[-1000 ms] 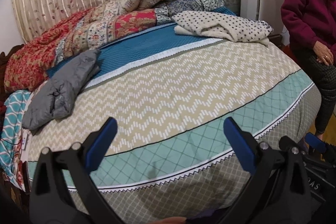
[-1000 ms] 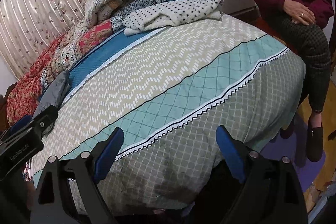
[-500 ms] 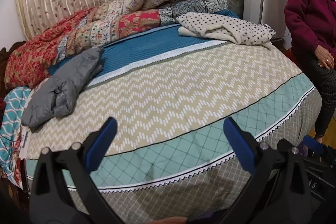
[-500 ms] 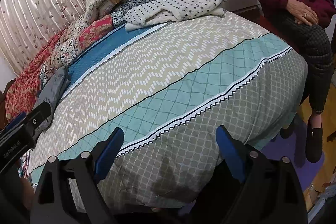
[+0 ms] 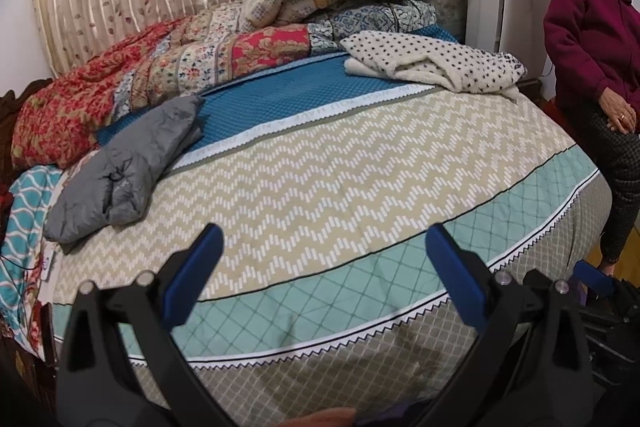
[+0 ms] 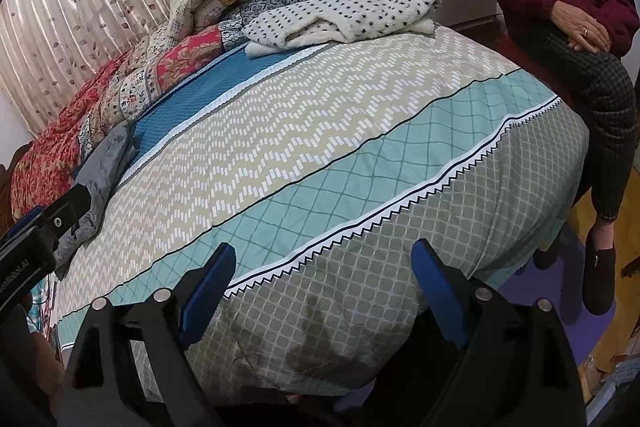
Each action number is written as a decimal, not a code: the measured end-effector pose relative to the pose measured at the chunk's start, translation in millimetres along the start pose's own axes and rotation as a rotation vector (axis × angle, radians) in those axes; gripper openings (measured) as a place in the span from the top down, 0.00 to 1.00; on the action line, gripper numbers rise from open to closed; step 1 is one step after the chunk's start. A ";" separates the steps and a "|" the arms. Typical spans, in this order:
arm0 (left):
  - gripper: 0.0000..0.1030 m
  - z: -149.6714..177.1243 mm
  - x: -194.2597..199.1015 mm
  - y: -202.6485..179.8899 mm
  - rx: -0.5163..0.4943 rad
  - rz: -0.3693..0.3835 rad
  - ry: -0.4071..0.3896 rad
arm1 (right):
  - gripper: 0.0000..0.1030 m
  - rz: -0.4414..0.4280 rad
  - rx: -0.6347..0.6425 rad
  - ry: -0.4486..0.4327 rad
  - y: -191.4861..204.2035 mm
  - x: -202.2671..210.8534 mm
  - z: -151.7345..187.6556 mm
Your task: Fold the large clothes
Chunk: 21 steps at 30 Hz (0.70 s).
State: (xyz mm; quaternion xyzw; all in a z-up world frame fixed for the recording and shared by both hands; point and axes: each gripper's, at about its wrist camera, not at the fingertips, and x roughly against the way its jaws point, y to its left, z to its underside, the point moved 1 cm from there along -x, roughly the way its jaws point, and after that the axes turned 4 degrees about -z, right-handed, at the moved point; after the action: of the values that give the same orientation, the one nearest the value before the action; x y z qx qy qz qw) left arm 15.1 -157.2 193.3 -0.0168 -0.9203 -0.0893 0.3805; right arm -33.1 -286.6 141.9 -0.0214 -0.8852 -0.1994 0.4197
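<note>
- Patterned bedding is spread over the bed [image 5: 340, 163], taken as landmark.
- Both the left tongs [image 5: 324, 267] and right tongs [image 6: 324, 287] are held spread, empty, at its foot edge.
- Gray jacket [image 5: 128, 163] is laid at its left side, long axis toward the headboard, judged nearer the left tongs.
</note>
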 end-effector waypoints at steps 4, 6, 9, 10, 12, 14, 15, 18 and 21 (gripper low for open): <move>0.06 -1.6 3.1 3.2 0.006 0.012 -0.001 | 0.22 0.002 0.004 -0.001 2.4 0.6 1.1; 0.06 -3.6 6.1 5.3 0.017 0.011 -0.008 | 0.22 0.003 0.003 -0.004 3.0 1.1 1.7; 0.06 -7.8 10.6 7.5 0.028 0.020 -0.014 | 0.22 0.005 0.001 -0.011 3.7 3.0 1.3; 0.06 -9.5 12.5 8.5 0.032 0.025 -0.014 | 0.22 0.005 0.002 -0.012 3.8 3.5 0.7; 0.06 -12.4 16.1 9.7 0.035 0.030 -0.017 | 0.22 0.005 0.006 -0.012 4.9 4.0 0.1; 0.06 -15.5 18.7 10.4 0.034 0.026 -0.017 | 0.22 0.008 0.010 -0.012 5.5 4.3 -0.3; 0.06 -16.9 19.3 11.1 0.038 0.026 -0.018 | 0.22 0.008 0.011 -0.009 5.9 4.5 0.5; 0.06 -20.0 21.0 11.9 0.048 0.033 -0.029 | 0.22 0.006 0.022 -0.010 7.3 6.2 3.1; 0.06 -21.7 18.3 7.8 0.049 0.034 -0.036 | 0.22 0.022 0.013 -0.017 2.7 8.5 1.4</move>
State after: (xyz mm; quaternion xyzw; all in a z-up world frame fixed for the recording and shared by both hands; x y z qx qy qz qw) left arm 18.0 -154.0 222.4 -0.0246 -0.9285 -0.0598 0.3656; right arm -39.1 -284.7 148.4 -0.0300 -0.8898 -0.1888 0.4143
